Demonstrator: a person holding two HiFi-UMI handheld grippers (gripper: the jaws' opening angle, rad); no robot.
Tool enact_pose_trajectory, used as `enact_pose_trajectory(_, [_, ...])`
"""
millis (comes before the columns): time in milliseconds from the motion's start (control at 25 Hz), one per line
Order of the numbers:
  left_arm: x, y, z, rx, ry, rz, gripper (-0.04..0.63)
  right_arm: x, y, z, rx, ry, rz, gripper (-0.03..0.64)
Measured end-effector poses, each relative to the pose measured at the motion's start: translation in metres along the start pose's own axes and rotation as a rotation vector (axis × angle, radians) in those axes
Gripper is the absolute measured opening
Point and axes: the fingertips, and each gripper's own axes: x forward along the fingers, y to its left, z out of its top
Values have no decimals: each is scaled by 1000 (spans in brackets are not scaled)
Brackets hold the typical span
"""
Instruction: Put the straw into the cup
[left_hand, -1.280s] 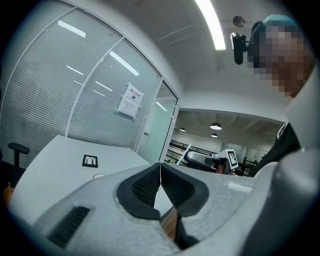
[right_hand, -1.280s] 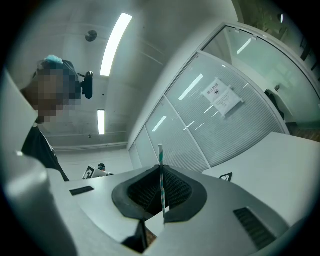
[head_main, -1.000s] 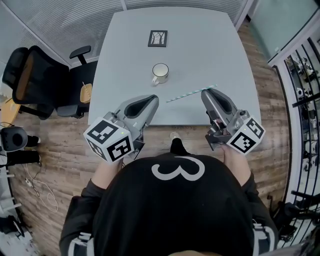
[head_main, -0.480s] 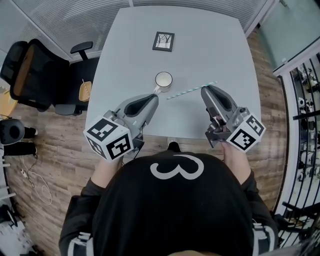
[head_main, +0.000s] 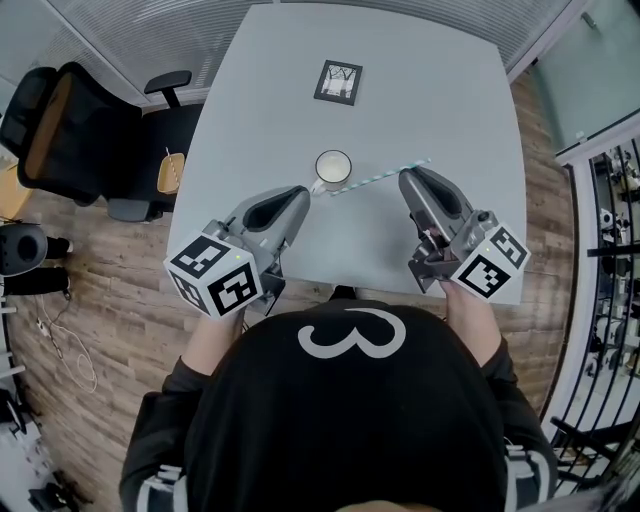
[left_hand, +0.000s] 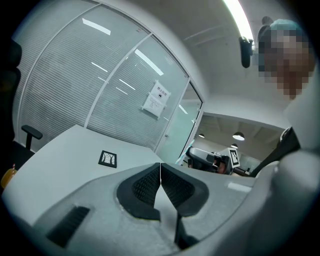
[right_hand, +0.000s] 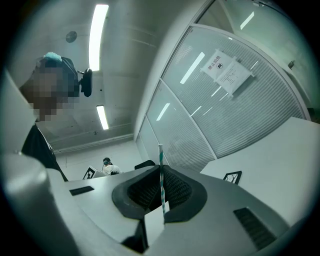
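Teal-striped straw (head_main: 375, 178) pinched in right tongs (head_main: 405, 176), near cup (head_main: 333, 167).

Black chair (head_main: 62, 135) beside grey table (head_main: 440, 110)

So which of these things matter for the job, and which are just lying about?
In the job: teal-striped paper straw, clamped in the right gripper; white ceramic cup.
Lying about: small black-framed picture card; black office chair.

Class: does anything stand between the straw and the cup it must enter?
Nothing visible does. The right tongs grip the straw, whose free end almost reaches the open cup. The shut left tongs sit beside the cup, not over it.
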Motion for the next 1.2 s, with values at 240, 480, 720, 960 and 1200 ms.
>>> enact_pose_trajectory(240, [12, 14, -10, -28, 3, 41, 17, 6, -21, -6, 15, 25, 11, 29])
enact_pose_trajectory(480, [21, 26, -11, -47, -1, 78, 17, 18, -39, -8, 11, 56, 20, 29])
enact_pose_trajectory(720, [25, 35, -14, -63, -8, 115, 17, 31, -54, -15, 6, 84, 35, 29])
enact_pose_trajectory(960, [29, 49, -21, -81, -9, 149, 17, 43, -73, -24, 7, 104, 32, 29])
enact_pose_trajectory(1200, [36, 58, -32, -99, -13, 166, 17, 51, -88, -43, 23, 137, 22, 29])
